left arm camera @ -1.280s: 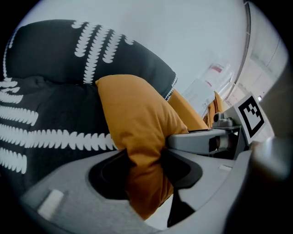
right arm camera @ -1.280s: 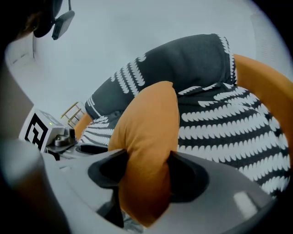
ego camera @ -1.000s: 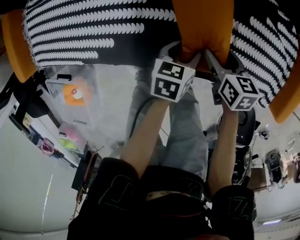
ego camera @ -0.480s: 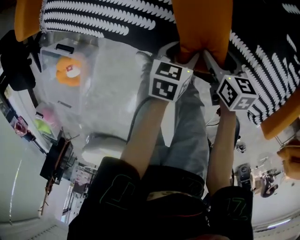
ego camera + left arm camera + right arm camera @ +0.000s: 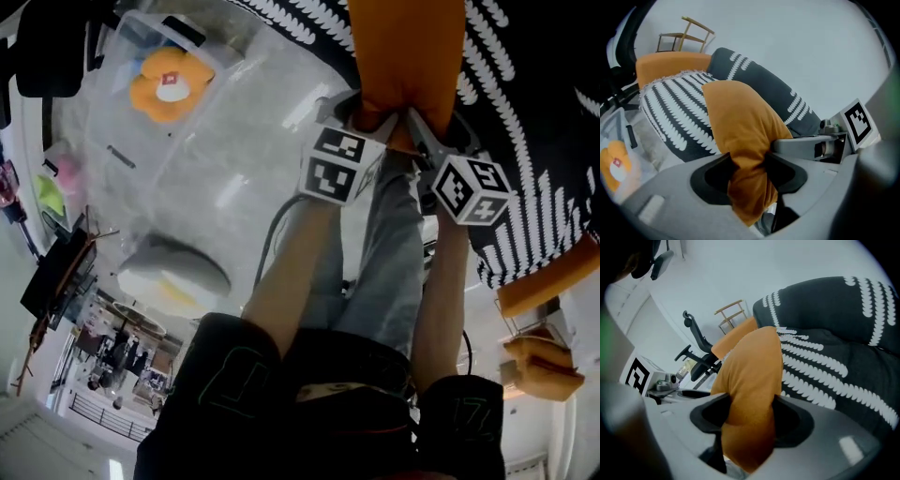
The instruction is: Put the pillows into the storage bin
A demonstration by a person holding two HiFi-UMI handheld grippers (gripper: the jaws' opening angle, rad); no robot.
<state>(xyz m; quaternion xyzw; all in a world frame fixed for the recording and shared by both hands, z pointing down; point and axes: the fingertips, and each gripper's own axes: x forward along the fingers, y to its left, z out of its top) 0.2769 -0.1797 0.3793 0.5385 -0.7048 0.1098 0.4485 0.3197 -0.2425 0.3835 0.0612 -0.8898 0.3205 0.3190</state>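
A big pillow, black with white leaf stripes and orange trim, hangs in the air in front of me. Its orange flap is pinched by both grippers side by side. The left gripper is shut on that flap, which bunches between its pads. The right gripper is shut on the same orange fabric. The clear plastic storage bin lies at the upper left of the head view, with an orange flower-shaped cushion inside. The bin's wall also shows at the left gripper view's left edge.
A pale lid-like object lies below the bin. A black table with clutter stands at the left. Another orange cushion sits at the lower right. An office chair and a wooden chair stand by the wall.
The whole view has swung: the bin with the orange cushion has slid up and right in the picture, and the pillow now covers only the upper right. Both grippers keep their hold.
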